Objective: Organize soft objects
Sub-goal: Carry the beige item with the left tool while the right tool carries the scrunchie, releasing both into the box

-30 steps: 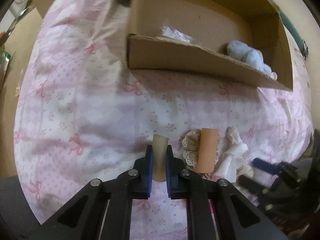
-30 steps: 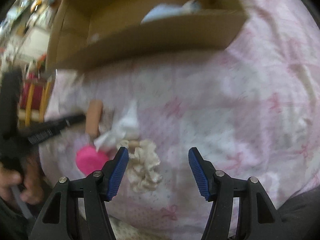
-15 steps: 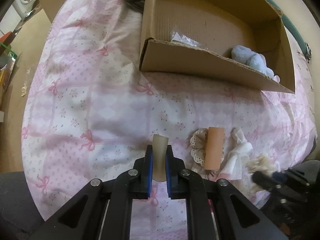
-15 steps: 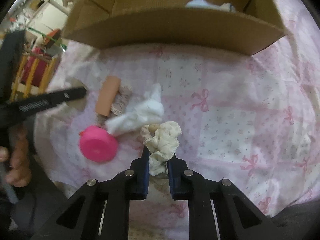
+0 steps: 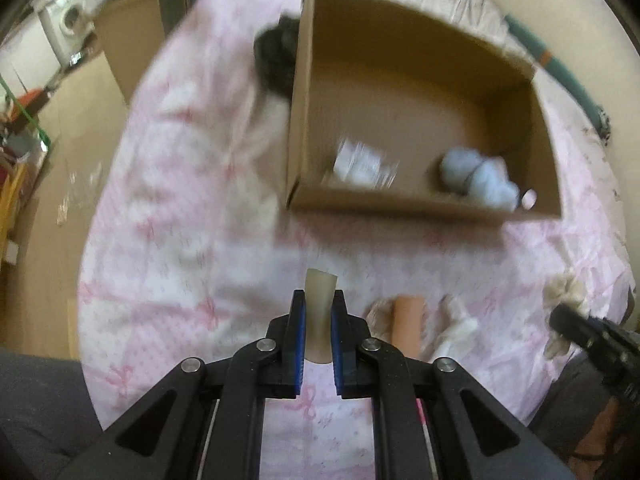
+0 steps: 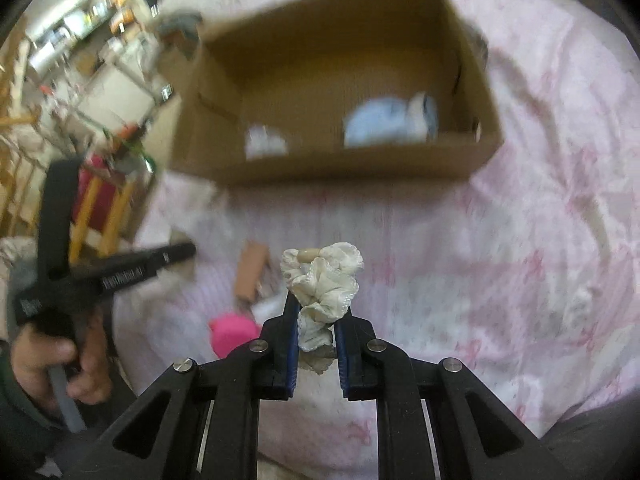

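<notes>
Claws loaded, open brown cardboard box (image 5: 420, 204) ahead.
My left claw (image 5: 318, 312) clamps the beige foam tube (image 5: 320, 292); my right claw (image 6: 318, 320) clamps the cream ruffled scrunchie (image 6: 324, 280); the box sits upper centre.

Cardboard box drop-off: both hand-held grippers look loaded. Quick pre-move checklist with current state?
1. Left hand-held gripper shut on the beige foam piece: ok.
2. Right hand-held gripper shut on the cream scrunchie: ok.
3. Both items lifted off the pink bedsheet: looks so, but cannot tell for certain.
4. Cardboard box open on top, with free floor behind the blue plush and the clear packet: ok.
5. Path from each gripper to the box free of obstacles: ok.
6. Views sharp enough to aim a release: not ok, both are motion-blurred.
</notes>
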`<state>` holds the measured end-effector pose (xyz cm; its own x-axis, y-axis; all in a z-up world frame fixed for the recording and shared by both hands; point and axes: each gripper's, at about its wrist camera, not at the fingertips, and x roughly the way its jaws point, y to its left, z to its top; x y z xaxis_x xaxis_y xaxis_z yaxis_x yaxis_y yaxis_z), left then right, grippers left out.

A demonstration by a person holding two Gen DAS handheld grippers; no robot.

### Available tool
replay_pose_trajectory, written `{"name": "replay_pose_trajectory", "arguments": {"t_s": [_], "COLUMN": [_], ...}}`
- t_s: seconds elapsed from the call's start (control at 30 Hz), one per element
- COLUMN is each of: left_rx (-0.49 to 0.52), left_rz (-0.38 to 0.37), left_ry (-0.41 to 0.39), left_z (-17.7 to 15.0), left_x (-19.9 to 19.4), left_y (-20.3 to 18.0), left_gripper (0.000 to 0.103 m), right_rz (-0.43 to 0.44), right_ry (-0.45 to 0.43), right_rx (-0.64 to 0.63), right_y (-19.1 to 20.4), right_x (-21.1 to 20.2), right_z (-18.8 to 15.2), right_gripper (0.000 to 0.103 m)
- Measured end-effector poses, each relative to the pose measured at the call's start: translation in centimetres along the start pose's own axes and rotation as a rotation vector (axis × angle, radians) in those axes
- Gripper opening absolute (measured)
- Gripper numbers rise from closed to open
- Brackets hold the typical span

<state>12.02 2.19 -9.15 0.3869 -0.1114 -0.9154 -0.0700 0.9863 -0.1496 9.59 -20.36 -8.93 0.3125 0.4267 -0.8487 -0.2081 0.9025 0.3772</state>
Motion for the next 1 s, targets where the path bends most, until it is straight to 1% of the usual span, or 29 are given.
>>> {"name": "replay_pose_trajectory", "arguments": {"t_s": [0.1, 0.17, 0.23, 0.33, 0.47, 0.6, 0.67, 0.77, 0.8, 0.83, 0.87, 0.97, 1.0], "left_rx": [0.018, 0.009, -0.011, -0.02, 0.014, 0.059, 0.094, 0.152, 0.191, 0.213, 0.216, 0.16, 0.154], "left_rz": [-0.001, -0.021, -0.045, -0.069, -0.06, -0.046, -0.04, -0.053, -0.038, -0.026, -0.029, -0.076, -0.085], "left_ry": [-0.066, -0.087, -0.106, -0.122, -0.14, -0.163, -0.188, -0.267, -0.29, -0.289, -0.277, -0.212, -0.204], "left_z": [0.2, 0.6, 1.8, 4.1, 6.6, 8.7, 10.0, 10.9, 11.0, 10.9, 10.8, 10.5, 10.4], "left_x": [-1.5, -2.4, -3.2, -3.7, -3.7, -3.0, -2.5, -1.9, -1.5, -0.9, -0.4, 1.2, 1.4], "left_y": [-0.7, -0.9, -0.8, -1.2, -2.5, -3.4, -4.0, -4.4, -4.7, -4.9, -4.9, -4.6, -4.6], "left_gripper": [0.01, 0.01, 0.01, 0.01, 0.01, 0.01, 0.01, 0.011, 0.011, 0.011, 0.011, 0.011, 0.011], "right_rz": [0.017, 0.022, 0.032, 0.039, 0.043, 0.054, 0.051, 0.043, 0.042, 0.04, 0.029, 0.024, 0.019], "right_ry": [-0.096, -0.134, -0.161, -0.18, -0.195, -0.202, -0.206, -0.209, -0.212, -0.216, -0.214, -0.176, -0.17], "right_rx": [0.016, 0.026, 0.032, 0.021, -0.004, -0.028, -0.035, -0.026, -0.022, -0.02, -0.018, 0.032, 0.036], "right_y": [-0.6, -0.6, -0.8, -0.9, -0.7, -0.4, -0.3, -0.8, -1.1, -1.4, -1.7, -2.6, -2.7], "right_x": [-2.1, -2.9, -3.4, -3.6, -3.0, -1.5, -0.5, 1.2, 1.6, 2.1, 2.5, 3.8, 4.1], "right_z": [1.0, 1.9, 2.7, 4.7, 7.2, 9.5, 10.4, 11.2, 11.3, 11.2, 11.2, 10.7, 10.5], "right_gripper": [0.017, 0.017, 0.017, 0.017, 0.017, 0.017, 0.017, 0.017, 0.017, 0.017, 0.017, 0.017, 0.017]}}
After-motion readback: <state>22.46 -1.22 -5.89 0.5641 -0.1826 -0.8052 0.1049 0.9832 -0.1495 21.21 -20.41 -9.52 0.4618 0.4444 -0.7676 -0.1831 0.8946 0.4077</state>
